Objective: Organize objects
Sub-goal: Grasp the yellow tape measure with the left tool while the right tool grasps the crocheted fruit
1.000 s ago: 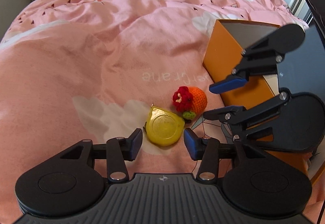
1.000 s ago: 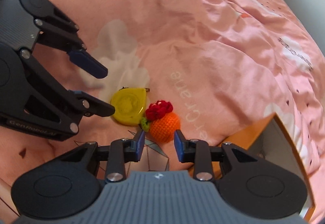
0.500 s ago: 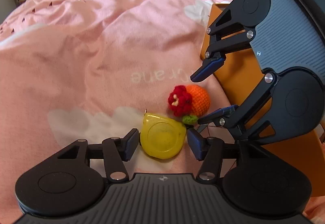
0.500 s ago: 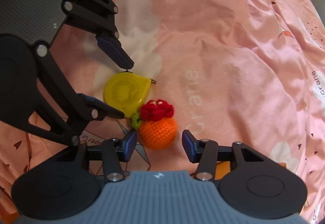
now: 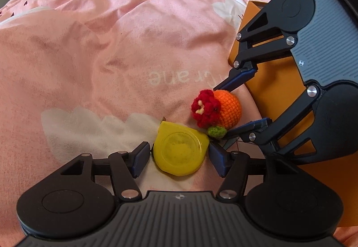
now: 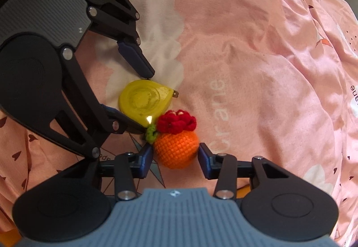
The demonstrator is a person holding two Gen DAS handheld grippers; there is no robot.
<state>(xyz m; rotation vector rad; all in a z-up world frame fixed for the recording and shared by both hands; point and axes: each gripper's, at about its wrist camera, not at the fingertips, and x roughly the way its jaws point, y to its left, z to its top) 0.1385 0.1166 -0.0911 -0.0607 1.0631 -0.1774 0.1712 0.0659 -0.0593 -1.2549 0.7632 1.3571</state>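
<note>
The left gripper (image 5: 179,158) straddles the yellow tape (image 5: 180,152), jaws just widened, not gripping: hard, smooth, best pinched across its flat sides. The right gripper (image 6: 175,160) brackets the crochet ball (image 6: 176,150), jaws just narrowing, pads barely clear; soft, light, squeezable.

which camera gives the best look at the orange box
Left wrist: the orange box stands on the right behind the right gripper, its side and top edge visible. Right wrist shows only an orange sliver at its bottom edge.
</note>
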